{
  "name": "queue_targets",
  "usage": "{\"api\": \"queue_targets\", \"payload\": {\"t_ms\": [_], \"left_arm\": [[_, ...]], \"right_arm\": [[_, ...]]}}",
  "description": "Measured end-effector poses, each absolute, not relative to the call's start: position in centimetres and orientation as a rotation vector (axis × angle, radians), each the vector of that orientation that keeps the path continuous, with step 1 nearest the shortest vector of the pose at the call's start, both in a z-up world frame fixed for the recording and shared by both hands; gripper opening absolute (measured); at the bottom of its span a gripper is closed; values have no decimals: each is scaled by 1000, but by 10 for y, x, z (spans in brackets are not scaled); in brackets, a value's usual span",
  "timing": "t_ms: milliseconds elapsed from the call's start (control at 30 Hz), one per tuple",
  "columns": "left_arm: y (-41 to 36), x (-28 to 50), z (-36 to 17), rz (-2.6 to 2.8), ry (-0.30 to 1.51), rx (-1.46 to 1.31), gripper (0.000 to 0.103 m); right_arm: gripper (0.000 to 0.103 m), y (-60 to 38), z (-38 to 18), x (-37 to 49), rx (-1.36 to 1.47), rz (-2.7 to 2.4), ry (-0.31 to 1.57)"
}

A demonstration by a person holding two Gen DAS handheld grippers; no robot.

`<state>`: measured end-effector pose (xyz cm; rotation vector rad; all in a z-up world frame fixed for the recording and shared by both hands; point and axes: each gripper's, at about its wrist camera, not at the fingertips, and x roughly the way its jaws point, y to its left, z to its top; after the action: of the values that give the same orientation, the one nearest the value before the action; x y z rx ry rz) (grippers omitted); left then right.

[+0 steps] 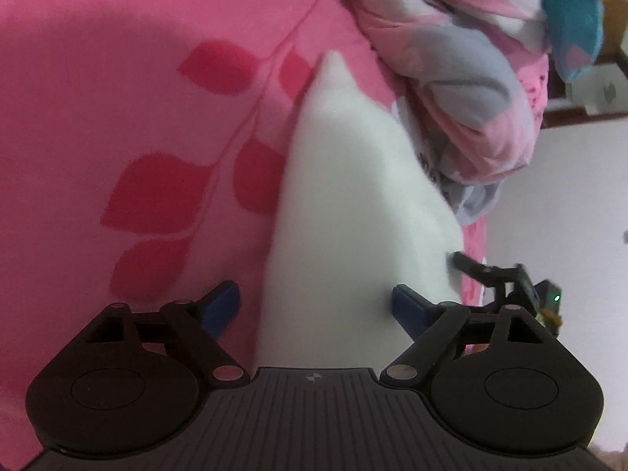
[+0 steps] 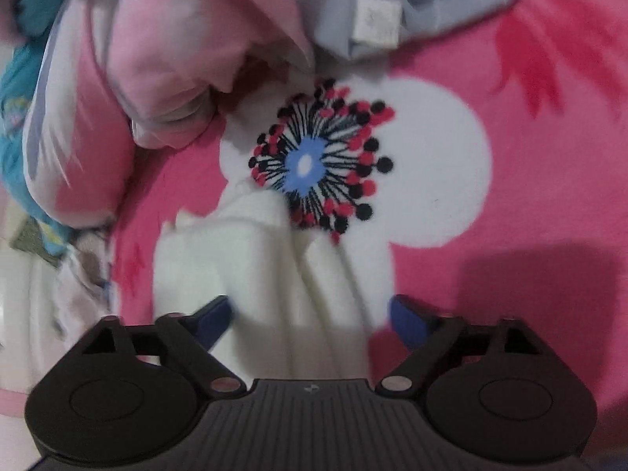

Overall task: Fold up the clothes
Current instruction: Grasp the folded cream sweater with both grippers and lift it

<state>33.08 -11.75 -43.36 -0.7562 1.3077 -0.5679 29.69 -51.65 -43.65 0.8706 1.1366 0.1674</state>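
- White garment (image 1: pixel 345 212) lies on the pink floral blanket (image 1: pixel 117 117), beside a heap of pink-and-grey clothes (image 1: pixel 471 90).
- Left hand-held gripper (image 1: pixel 316 308): jaws spread wide, the white cloth between them, ungripped.
- Right hand-held gripper (image 2: pixel 310 316): jaws likewise wide over the white garment's folds (image 2: pixel 274 274), pads not pressing.

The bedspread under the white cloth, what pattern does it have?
The bedspread is pink with red leaves and a large white flower with a blue centre, shown best in the right wrist view.

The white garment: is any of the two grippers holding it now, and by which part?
Nothing is held. The white garment lies between the open jaws of the left gripper and of the right gripper, but the pads do not press on it.
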Motion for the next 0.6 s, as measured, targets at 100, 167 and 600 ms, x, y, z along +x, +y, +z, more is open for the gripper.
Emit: {"api": "queue_targets", "payload": {"t_ms": [100,167,600], "left_arm": [[-124,332,-440,-583,1299,-782,89],[-128,331,-442,-602,1308,-789,89],[-164,316,-427,-586,1376,-718,94]], "right_arm": [[103,-520,-453,298,963,216,1133],[103,-518,-456,294,990,255,1153],[100,-483,-468,280,1065,367,1282]]}}
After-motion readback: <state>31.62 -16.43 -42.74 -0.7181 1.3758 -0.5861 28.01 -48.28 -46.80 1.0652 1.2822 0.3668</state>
